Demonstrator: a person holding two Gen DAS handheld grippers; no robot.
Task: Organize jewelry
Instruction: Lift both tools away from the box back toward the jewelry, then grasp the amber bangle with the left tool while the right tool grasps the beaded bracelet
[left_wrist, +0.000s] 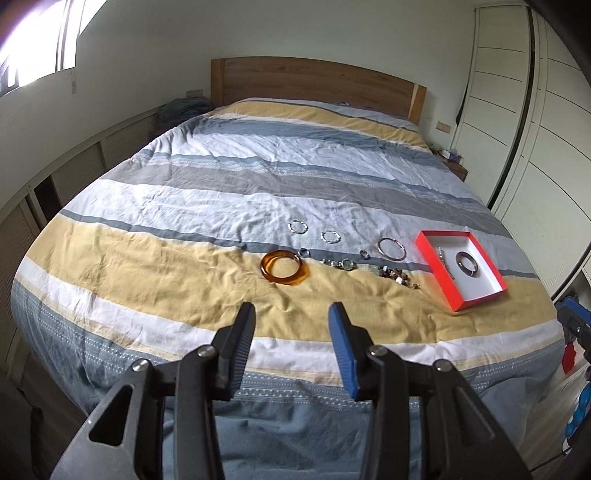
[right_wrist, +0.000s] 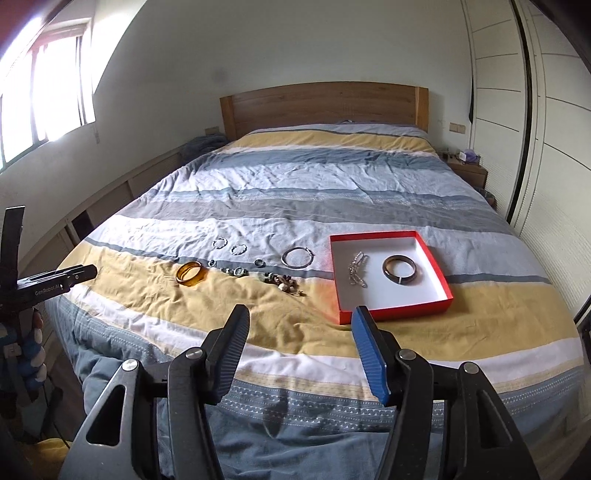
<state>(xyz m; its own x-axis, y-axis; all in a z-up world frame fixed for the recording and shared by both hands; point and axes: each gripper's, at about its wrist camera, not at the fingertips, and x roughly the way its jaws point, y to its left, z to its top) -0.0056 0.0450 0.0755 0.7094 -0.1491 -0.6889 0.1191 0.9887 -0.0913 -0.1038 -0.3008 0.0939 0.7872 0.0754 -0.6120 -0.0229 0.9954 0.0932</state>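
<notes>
While both tools hang back over the foot of the bed, nothing is in hand yet

Left gripper (left_wrist: 291, 314): jaws parted about midway, nothing between the pads, pointing down toward the yellow stripe of the duvet (left_wrist: 155, 280)
Right gripper (right_wrist: 299, 317): jaws parted somewhat wider, also empty; the blue pad sits in line with the near edge of the red box (right_wrist: 436, 266)
Box contents: a dark bangle (right_wrist: 400, 269) and a silver chain (right_wrist: 357, 271) already lie on the white floor of the box
Loose pieces: amber bangle (left_wrist: 284, 266) lying flat, two small twisted rings (left_wrist: 297, 226), a large silver hoop (left_wrist: 392, 249), a beaded strand (left_wrist: 395, 275) strung out left to right; all well apart from either tool
Key relation: the loose row lies ahead of the left gripper and left of the box; the amber bangle is almost straight ahead of it, so the left hand looks the nearer. The box lies ahead of the right gripper
Judgement: sorting partly done; next pick likely needs a reach forward and down, one jaw inside the bangle's ring
Risk: soft duvet may let thin rings sink or slide
</notes>
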